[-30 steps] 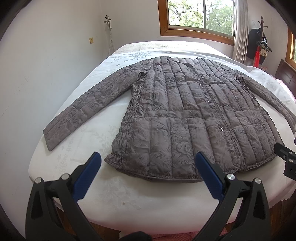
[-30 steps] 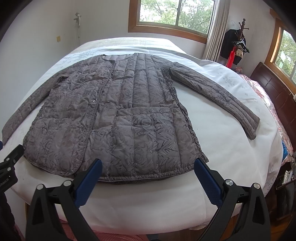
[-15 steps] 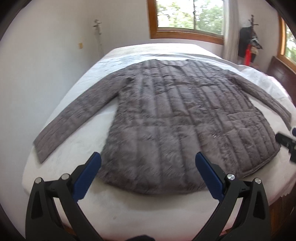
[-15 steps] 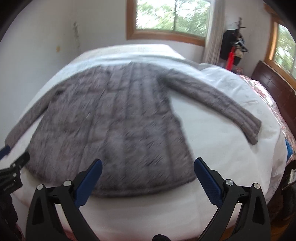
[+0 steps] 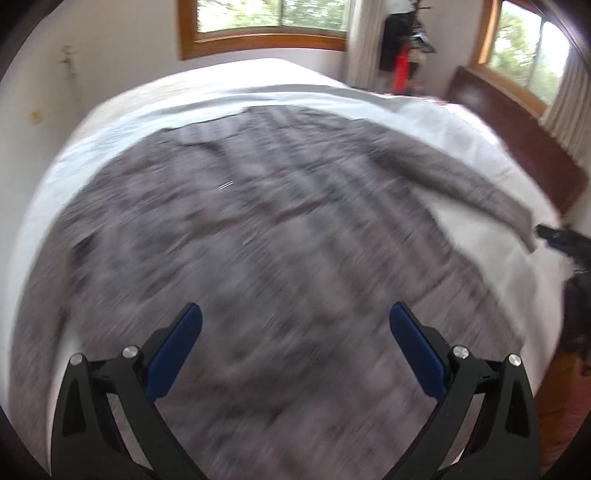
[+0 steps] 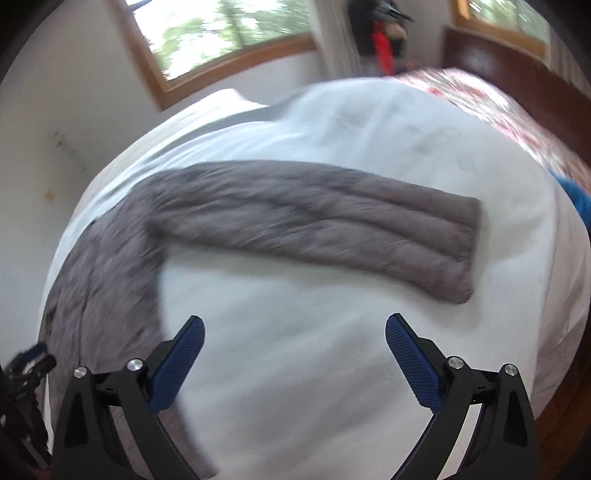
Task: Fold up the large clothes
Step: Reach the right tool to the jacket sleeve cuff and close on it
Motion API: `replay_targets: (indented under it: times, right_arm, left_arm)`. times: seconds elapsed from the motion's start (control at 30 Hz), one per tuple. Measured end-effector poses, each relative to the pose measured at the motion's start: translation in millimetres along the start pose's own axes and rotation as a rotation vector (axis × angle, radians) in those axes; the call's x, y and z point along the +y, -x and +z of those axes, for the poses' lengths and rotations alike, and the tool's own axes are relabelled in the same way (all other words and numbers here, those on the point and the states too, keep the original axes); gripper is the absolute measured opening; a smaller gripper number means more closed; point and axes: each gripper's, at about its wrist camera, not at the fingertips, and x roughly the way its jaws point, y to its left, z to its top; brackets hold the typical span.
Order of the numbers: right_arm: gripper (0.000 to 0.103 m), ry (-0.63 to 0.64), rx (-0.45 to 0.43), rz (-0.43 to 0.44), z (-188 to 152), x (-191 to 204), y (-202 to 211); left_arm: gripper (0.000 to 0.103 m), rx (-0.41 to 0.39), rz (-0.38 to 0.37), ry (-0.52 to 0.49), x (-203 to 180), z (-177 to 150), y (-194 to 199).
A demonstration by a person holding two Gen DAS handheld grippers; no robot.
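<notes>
Grey quilted jacket (image 5: 280,236) spread flat on white-sheeted bed (image 6: 332,350), front up, filling most of left wrist view; heavy motion blur, stitching barely legible. No brand, label or writing readable anywhere.

Left hand-held gripper (image 5: 295,328): blue pads (image 5: 173,354) wide apart, nothing between, hovering over lower body of jacket; can't tell if touching fabric.

Right hand-held gripper (image 6: 294,334): blue fingertips (image 6: 413,362) spread wide, gripping nothing, above bare sheet just below jacket's sleeve (image 6: 332,225). Sleeve stretched out flat toward right, cuff end near bed's right side, apart from gripper.

Jacket body at left edge of right wrist view, part under the left pad there.

Bkgd: wood-framed window (image 5: 273,26), dark wooden headboard (image 5: 517,136), red-and-black items hanging in corner (image 6: 380,33), floral red/white bedding (image 6: 498,107) at bed's far right, blue item (image 6: 576,199) beside it.
</notes>
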Motion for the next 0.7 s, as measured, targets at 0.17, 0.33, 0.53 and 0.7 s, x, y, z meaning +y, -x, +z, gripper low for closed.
replay_targets:
  times: [0.17,0.33,0.53,0.7]
  right_arm:
    - [0.09,-0.131,0.025,-0.099,38.2,-69.3,-25.8]
    - [0.087,-0.199,0.063,-0.122,57.2,-115.9,-45.5]
    - [0.083,-0.244,0.105,-0.063,60.4,-146.7,-70.9]
    - [0.057,-0.242,0.097,-0.018,61.6,-146.5,-79.8]
  left_arm:
    - [0.099,0.062,-0.017,-0.025,-18.4,54.3,-56.6]
    - [0.072,0.109,-0.019,0.001,-14.4,83.4,-102.0]
    - [0.064,0.103,-0.022,0.004,-8.1,101.4,-130.1]
    - [0.061,0.083,-0.041,-0.001,-5.6,102.5,-134.6]
